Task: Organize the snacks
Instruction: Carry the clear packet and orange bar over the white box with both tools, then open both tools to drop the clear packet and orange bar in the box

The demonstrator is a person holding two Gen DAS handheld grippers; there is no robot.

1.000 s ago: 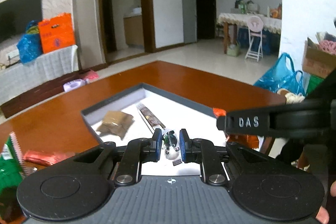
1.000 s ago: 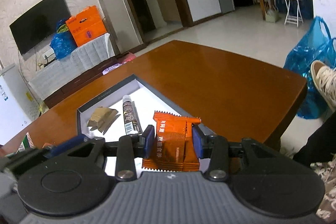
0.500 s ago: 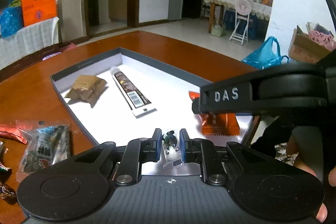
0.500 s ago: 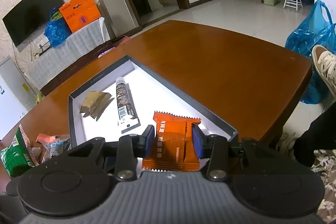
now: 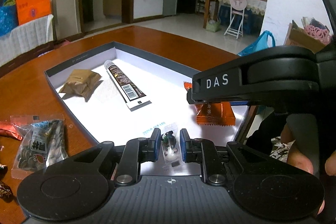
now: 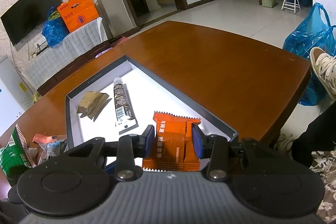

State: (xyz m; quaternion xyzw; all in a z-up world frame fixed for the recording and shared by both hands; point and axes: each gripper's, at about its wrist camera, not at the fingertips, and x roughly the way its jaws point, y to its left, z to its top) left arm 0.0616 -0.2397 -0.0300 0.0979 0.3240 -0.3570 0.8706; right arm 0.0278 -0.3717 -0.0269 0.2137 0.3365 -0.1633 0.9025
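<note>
A grey-rimmed box with a white floor lies on the brown table. In it are a tan packet and a dark tube. My left gripper is shut on a small clear packet low over the box's near edge. My right gripper is shut on an orange packet, held over the box's right part. The right gripper's black body fills the right of the left wrist view.
Loose snacks lie on the table left of the box: a clear seed packet, a red wrapper and a green bag. A blue plastic bag and a shoe are beyond the table's right edge.
Both grippers have tilted down and moved in over the box, each still holding its packet. The left gripper has swung left, bringing the loose snacks into view.
</note>
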